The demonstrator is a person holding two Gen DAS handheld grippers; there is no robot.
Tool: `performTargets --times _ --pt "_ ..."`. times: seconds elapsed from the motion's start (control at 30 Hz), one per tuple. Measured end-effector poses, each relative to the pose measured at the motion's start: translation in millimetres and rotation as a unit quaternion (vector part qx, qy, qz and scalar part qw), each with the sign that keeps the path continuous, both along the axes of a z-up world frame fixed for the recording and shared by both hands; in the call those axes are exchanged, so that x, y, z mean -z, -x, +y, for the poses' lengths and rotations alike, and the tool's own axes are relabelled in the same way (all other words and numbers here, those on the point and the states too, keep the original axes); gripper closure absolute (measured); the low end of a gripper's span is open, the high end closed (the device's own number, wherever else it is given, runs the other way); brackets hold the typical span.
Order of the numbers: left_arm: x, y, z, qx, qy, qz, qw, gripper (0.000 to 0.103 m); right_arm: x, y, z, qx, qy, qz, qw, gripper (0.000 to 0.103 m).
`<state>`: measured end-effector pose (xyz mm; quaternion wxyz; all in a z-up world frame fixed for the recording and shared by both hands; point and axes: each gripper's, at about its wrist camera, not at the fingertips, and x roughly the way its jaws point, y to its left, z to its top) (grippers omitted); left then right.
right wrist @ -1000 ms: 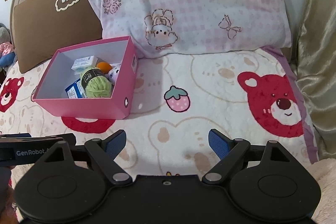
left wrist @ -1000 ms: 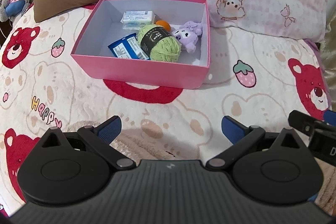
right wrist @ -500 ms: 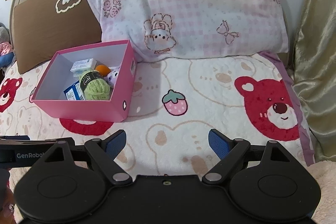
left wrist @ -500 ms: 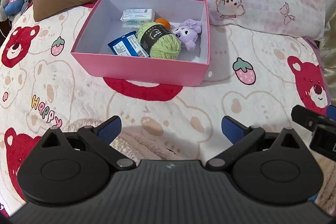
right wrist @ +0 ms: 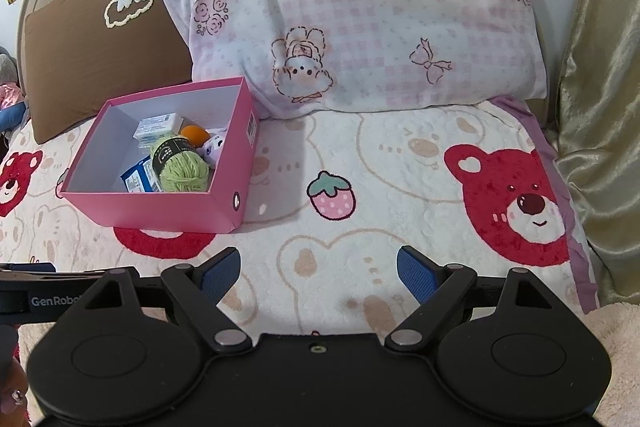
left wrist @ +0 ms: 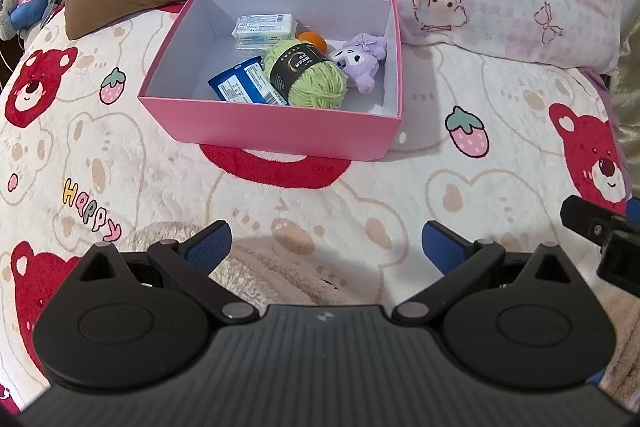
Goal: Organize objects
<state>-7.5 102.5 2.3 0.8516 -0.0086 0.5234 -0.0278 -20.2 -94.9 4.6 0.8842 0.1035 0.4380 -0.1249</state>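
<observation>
The yarn (left wrist: 306,73), plush (left wrist: 362,61) and packets are gathered in the box (left wrist: 280,133), at twelve o'clock of the left gripper (left wrist: 324,247). Both grippers' jaws are held apart, empty; the right gripper (right wrist: 318,271) is kept back, apparently because sorting is finished.

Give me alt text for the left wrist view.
An open pink box on a bear-print blanket holds green yarn, a purple plush, packets and an orange ball. The open left gripper is empty.
</observation>
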Motion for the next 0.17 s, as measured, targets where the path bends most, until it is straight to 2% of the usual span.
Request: performTargets --times 0.17 --pt "-0.3 1.2 -0.2 0.0 0.001 0.002 1.0 0.0 0.0 0.0 -0.1 0.0 0.0 0.001 1.0 0.015"
